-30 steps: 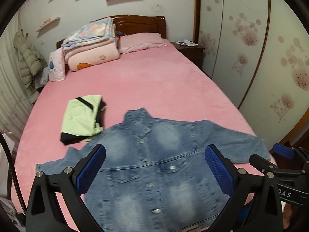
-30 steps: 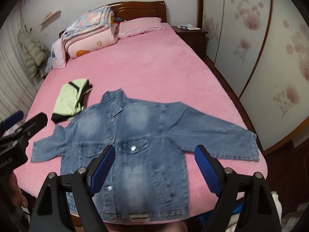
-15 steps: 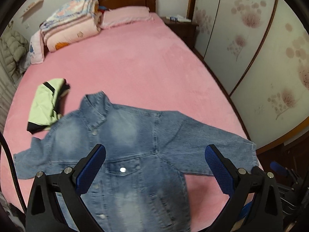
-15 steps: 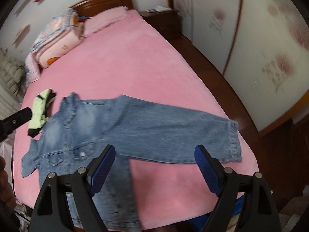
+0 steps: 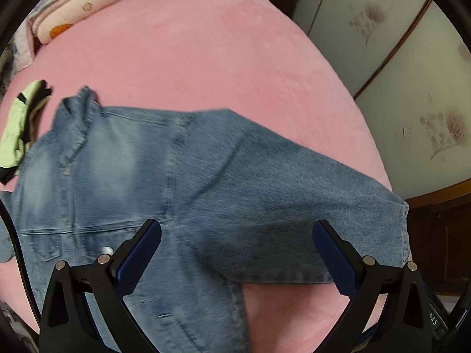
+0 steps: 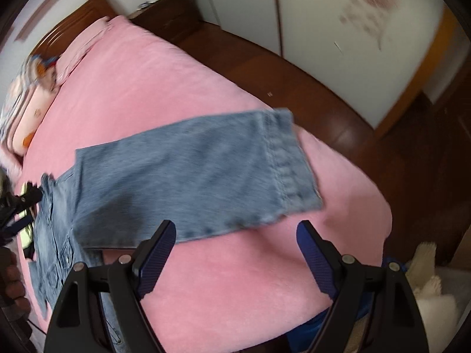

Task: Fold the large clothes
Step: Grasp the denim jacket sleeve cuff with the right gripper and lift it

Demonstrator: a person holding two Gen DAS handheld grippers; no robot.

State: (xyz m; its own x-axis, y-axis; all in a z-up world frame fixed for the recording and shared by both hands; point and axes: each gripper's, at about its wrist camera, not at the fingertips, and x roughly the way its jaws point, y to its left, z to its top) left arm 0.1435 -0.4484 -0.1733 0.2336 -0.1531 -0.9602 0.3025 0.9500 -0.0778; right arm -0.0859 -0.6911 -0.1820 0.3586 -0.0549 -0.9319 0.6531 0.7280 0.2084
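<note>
A blue denim jacket [image 5: 164,182] lies spread flat, front up, on the pink bed [image 5: 206,58]. Its right sleeve [image 6: 191,176] stretches toward the bed's right edge, the cuff [image 6: 288,161] near the corner. My left gripper [image 5: 235,250] is open and empty, hovering above the sleeve where it joins the body. My right gripper [image 6: 235,247] is open and empty, above the bed just in front of the sleeve's lower edge. The left gripper also shows at the left edge of the right wrist view [image 6: 17,203].
A folded light-green and black garment [image 5: 17,126] lies left of the jacket. Folded quilts and pillows [image 5: 70,8] are stacked at the headboard. A wooden nightstand [image 6: 167,11], dark floor [image 6: 294,73] and a floral wardrobe [image 5: 412,73] lie right of the bed.
Both grippers have swung right and come down closer to the jacket's right sleeve. The jacket itself has not moved. Both stay open.
</note>
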